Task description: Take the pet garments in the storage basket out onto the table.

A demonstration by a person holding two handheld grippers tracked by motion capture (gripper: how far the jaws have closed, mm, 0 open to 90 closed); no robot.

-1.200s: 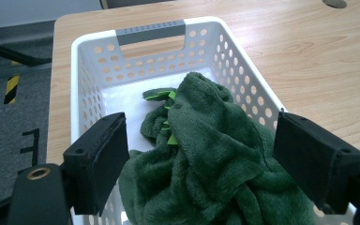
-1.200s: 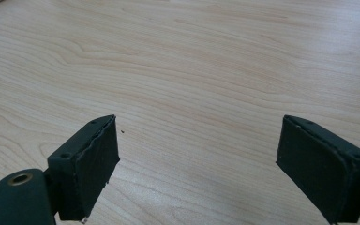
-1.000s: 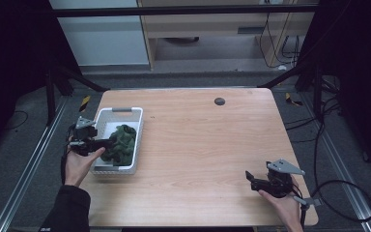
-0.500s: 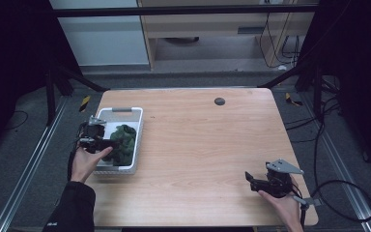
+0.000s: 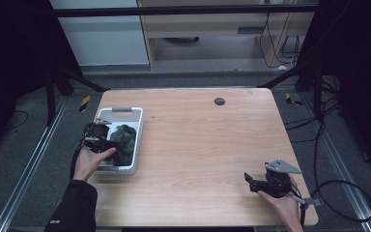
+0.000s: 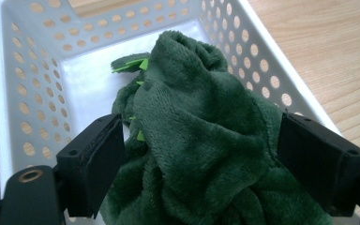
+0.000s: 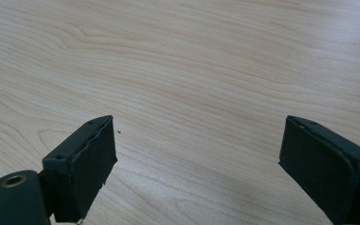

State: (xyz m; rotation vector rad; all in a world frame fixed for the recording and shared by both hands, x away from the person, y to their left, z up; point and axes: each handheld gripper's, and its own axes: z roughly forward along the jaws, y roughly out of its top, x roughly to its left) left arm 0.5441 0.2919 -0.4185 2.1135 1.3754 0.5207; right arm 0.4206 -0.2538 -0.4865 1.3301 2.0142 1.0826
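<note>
I am viewing the left claw point(image 6: 201, 159) with its jaws spread wide, one on each side of the dark green plush cloth point(image 6: 206, 140). The cloth is bulging up between the jaws, and I cannot tell whether the pads are touching it; the claw is released, not clamping. The cloth is lying bunched inside the white perforated basket point(image 6: 37, 75), directly ahead of and below this claw. Small bright green scraps are showing at the far edge of the cloth, beyond the jaws. Past the basket wall, to the right of the claw, bare bench point(image 6: 328, 51) is showing.

In the high view, the left claw point(image 5: 99, 137) is sitting over the near-left part of the basket point(image 5: 137, 123), with the cloth point(image 5: 124, 140) just beside it.

I am holding the right claw point(image 7: 197, 168) released as well, jaws wide apart, with nothing between them. The right claw point(image 5: 256, 182) is resting low over the bench point(image 5: 212, 145), well apart from the basket.
</note>
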